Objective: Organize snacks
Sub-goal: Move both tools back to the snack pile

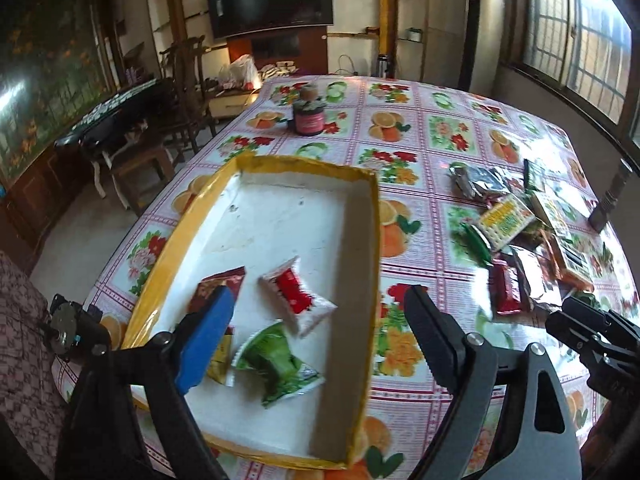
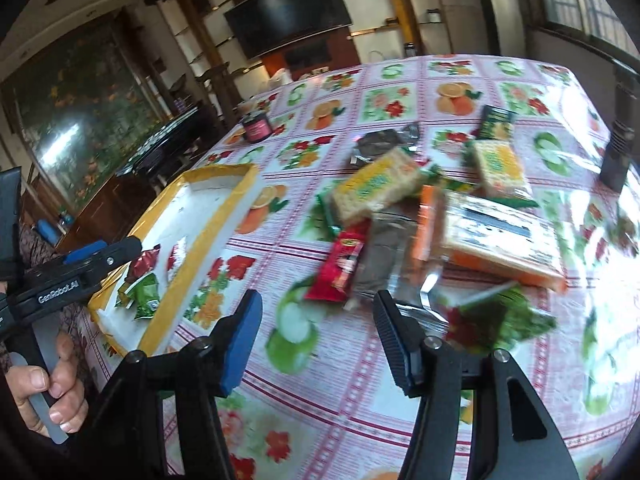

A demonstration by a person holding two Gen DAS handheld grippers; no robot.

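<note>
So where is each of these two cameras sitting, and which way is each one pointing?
Left wrist: on the left gripper, looking down over its open, empty jaws into the yellow tray holding a few snacks.
Right wrist: on the right gripper, jaws open and empty, facing the snack pile; a hand holding the left gripper shows at left.
Shared: tray, pile, dark jar, floral tablecloth.

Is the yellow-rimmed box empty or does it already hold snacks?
Not empty: yellow-rimmed box holds several snack packets, among them a red one and a green one.
</note>
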